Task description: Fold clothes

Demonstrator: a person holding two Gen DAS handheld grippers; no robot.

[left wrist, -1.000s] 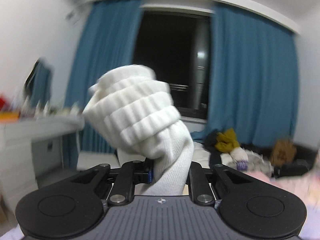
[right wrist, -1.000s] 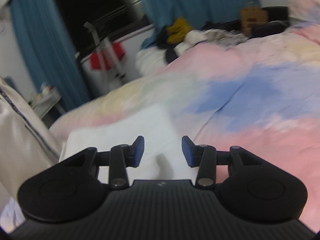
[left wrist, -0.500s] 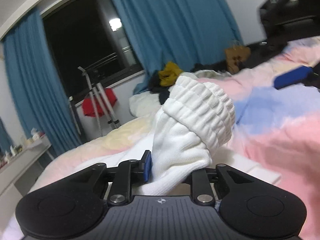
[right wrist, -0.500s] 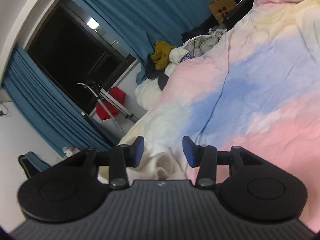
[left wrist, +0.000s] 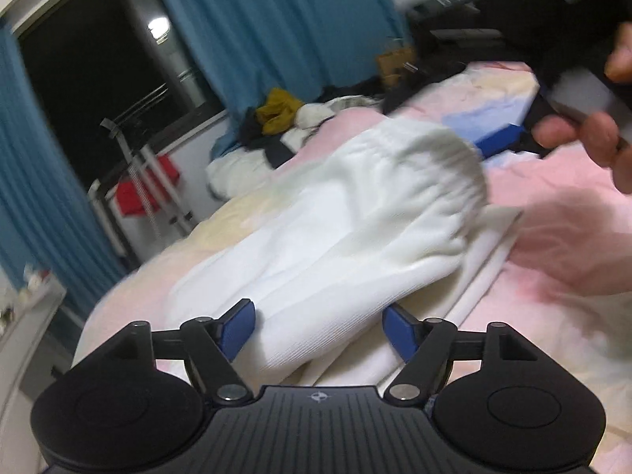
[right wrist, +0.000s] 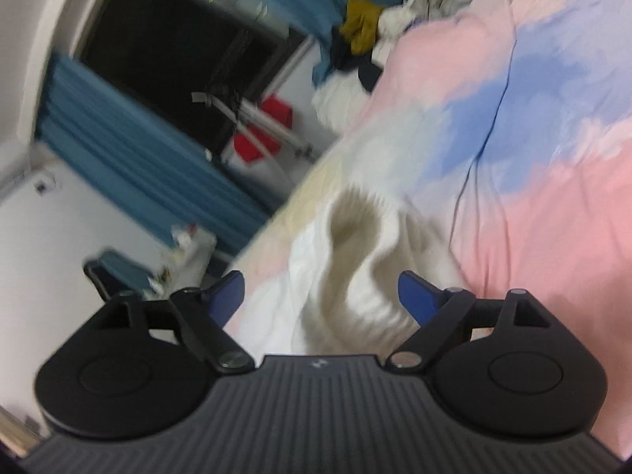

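Landmark: white sock, lying on the pastel bedcover.

Nearest to the lens, the left gripper is opening; its blue pads are standing clear on either side of the sock's plain end, cloth between them but not pinched. The sock is resting on a flat white garment that is lying under it.

From those fingers the sock's long axis is running forward and to the right, ribbed cuff at the far end.

In the right wrist view, the right gripper is also opening, fingers wide apart, with the sock's cuff directly ahead between them, mouth facing the lens, not clamped.

Judgement: each gripper is sitting at one end of the sock, so either is placed to re-grip.

Beyond the sock, a heap of clothes is waiting near the blue curtain.
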